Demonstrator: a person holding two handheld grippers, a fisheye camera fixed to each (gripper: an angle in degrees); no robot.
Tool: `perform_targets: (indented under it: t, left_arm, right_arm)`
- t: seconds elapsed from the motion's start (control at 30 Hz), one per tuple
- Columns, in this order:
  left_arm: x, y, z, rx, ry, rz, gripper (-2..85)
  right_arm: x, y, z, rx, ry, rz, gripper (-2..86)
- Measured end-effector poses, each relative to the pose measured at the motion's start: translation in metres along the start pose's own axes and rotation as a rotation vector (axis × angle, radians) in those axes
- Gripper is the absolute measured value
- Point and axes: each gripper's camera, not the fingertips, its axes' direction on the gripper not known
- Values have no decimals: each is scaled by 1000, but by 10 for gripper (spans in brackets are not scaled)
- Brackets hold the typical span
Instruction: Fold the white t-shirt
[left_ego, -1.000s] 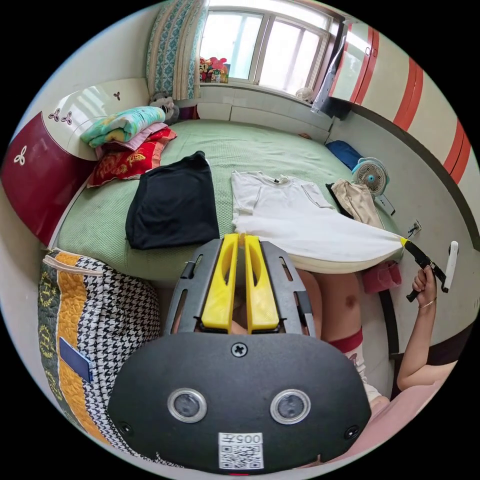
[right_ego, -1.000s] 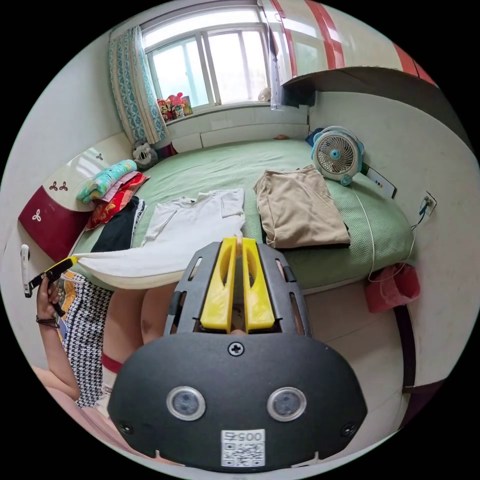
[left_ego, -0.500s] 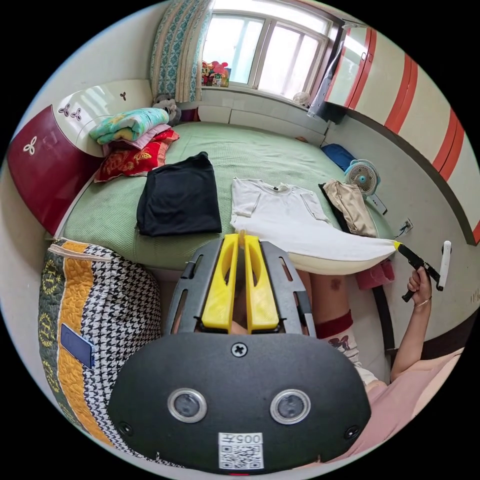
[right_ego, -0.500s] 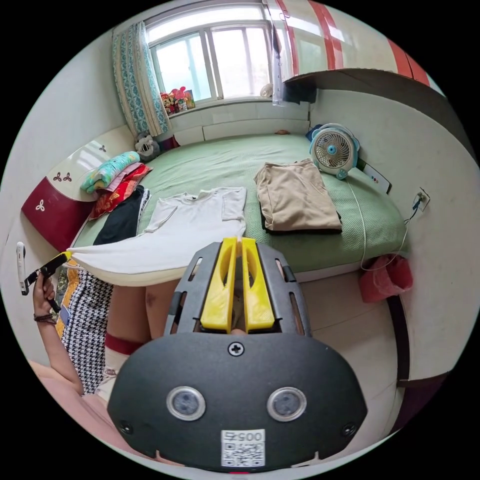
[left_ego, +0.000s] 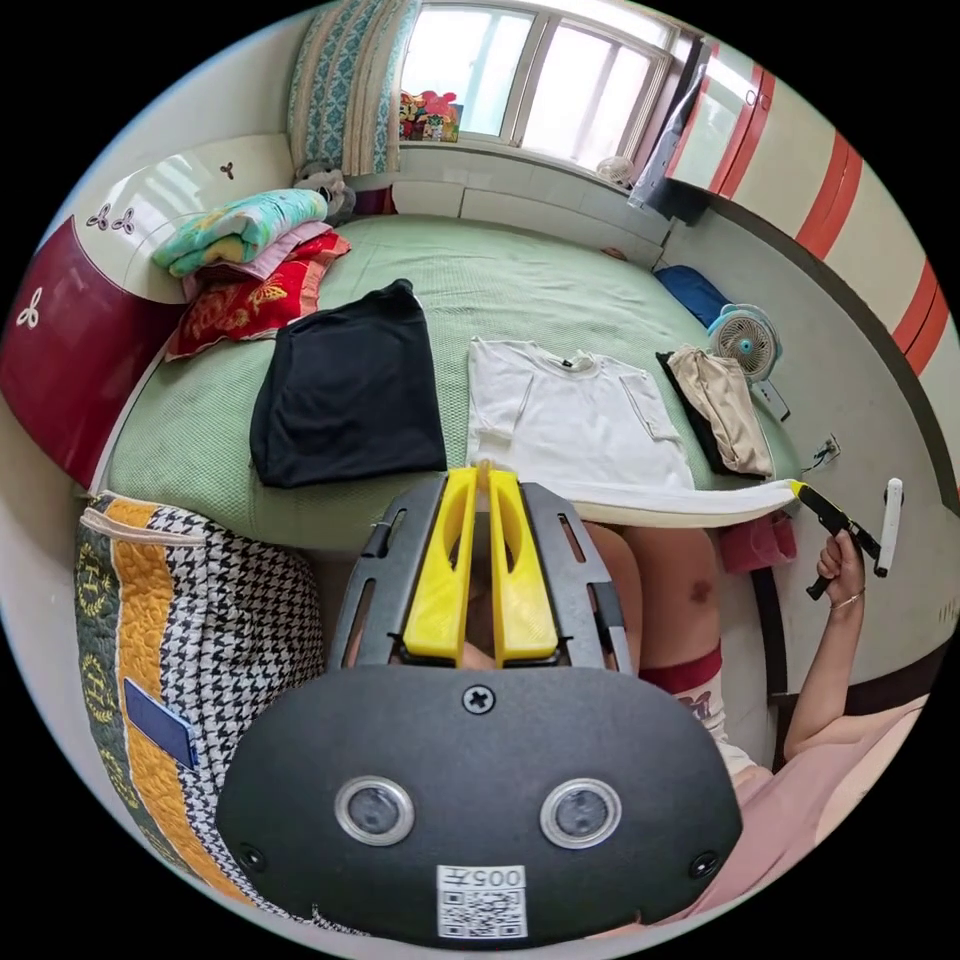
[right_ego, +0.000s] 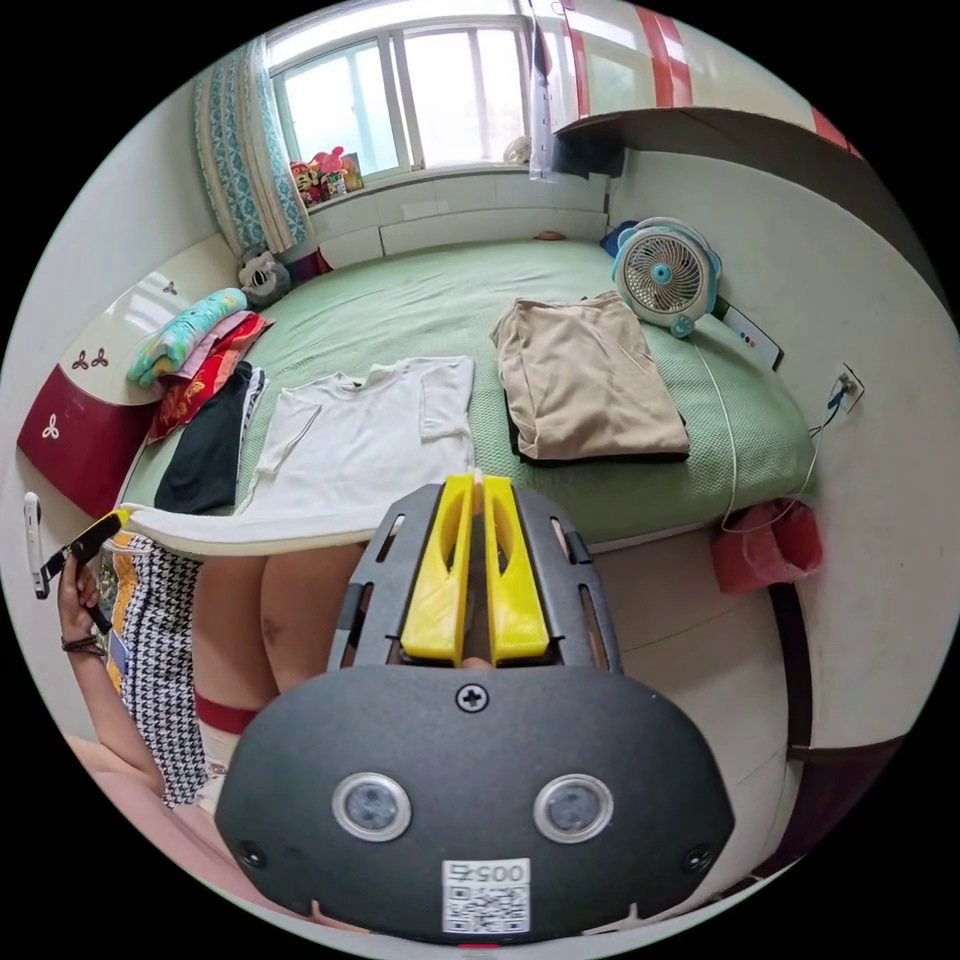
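The white t-shirt (left_ego: 570, 420) is soft matt cloth lying on the bed (left_ego: 500, 290), whose green cover looks finely textured, while each hand-held gripper (left_ego: 480, 475) has glossy yellow plastic jaws on matt black plates.

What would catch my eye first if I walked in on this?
Probably the white t-shirt spread on the green bed, its hem stretched taut off the near edge between the left tool and the right tool. Flanking it lie a folded black garment and a folded tan garment.
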Motion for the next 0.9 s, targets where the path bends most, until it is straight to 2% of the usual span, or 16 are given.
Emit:
perform_targets:
  t: [0.27,0.37,0.47,0.57,0.7,0.8,0.9]
  left_arm:
    - [2,-119,67,-25,18,69,33]
    - [3,-185,110,-45,11,46,39]
    - [2,-244,155,27,16,-33,61]
    - [8,-277,192,42,-85,-60,82]
    - [16,-267,229,1,-58,-19,75]
    - [21,-234,259,-120,40,66,86]
    - [29,-195,285,-220,92,114,95]
  right_arm:
    - [-18,-111,79,-18,69,-70,-6]
    - [-25,-179,131,-51,118,-46,1]
    - [-33,-246,192,-81,152,-15,22]
    - [-28,-283,242,-160,140,82,59]
    - [-30,-266,257,-133,34,57,77]
    - [-30,-222,266,-160,24,-55,83]
    - [-16,-176,275,-239,-78,-82,92]
